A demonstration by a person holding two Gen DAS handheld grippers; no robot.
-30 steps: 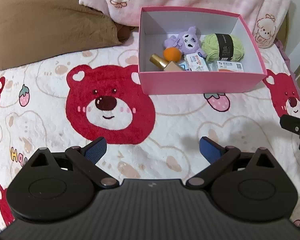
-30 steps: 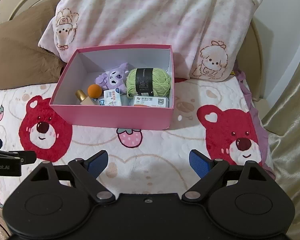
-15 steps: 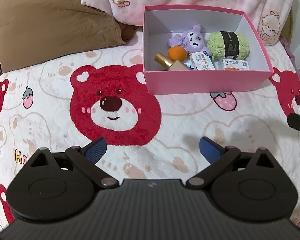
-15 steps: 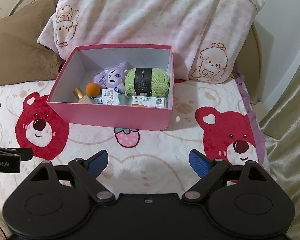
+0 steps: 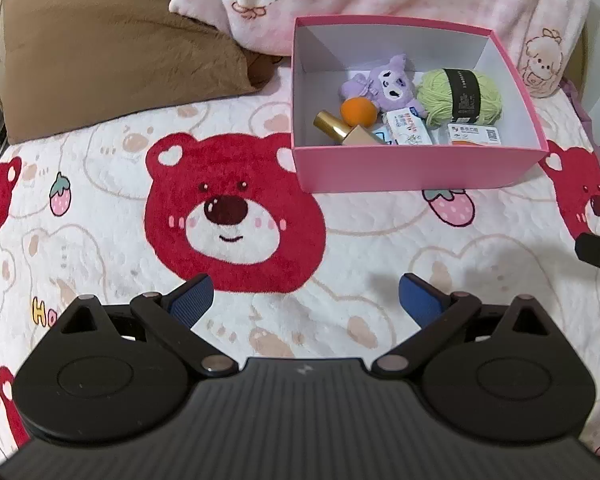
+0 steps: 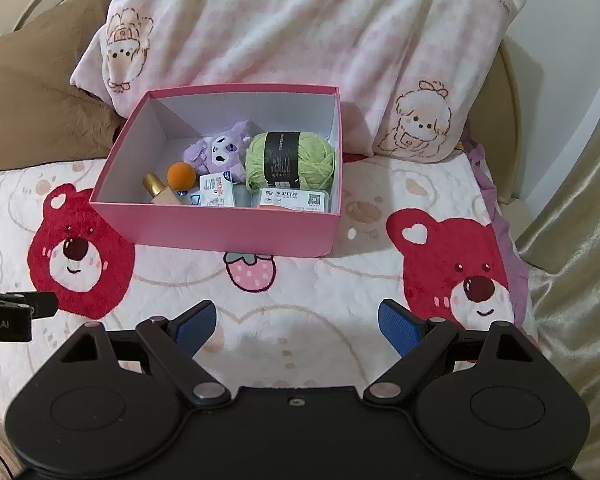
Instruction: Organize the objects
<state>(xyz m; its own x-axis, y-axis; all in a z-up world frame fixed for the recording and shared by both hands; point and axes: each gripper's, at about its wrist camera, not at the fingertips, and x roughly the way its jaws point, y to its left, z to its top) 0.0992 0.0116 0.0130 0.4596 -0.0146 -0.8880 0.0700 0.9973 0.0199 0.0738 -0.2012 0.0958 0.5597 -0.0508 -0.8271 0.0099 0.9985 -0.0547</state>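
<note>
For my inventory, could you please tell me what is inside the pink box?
Inside the pink box: purple plush, green yarn ball, orange ball, gold-capped bottle and two small printed packs. The near wall hides whatever lies lower.

a bed fills both views, covered by a white fleece blanket [image 5: 100,216] printed with red bear faces, pink strawberries and pale bear outlines. at its head a brown pillow [image 5: 108,48] lies to the left, touching a pink checked pillow [image 6: 300,28] with puppy prints. a curved cream headboard [image 6: 514,128] rises behind them. a plain white wall [image 6: 572,80] stands on the right, with gold satin cloth [image 6: 580,248] hanging beside the bed. the light is soft and even.
</note>
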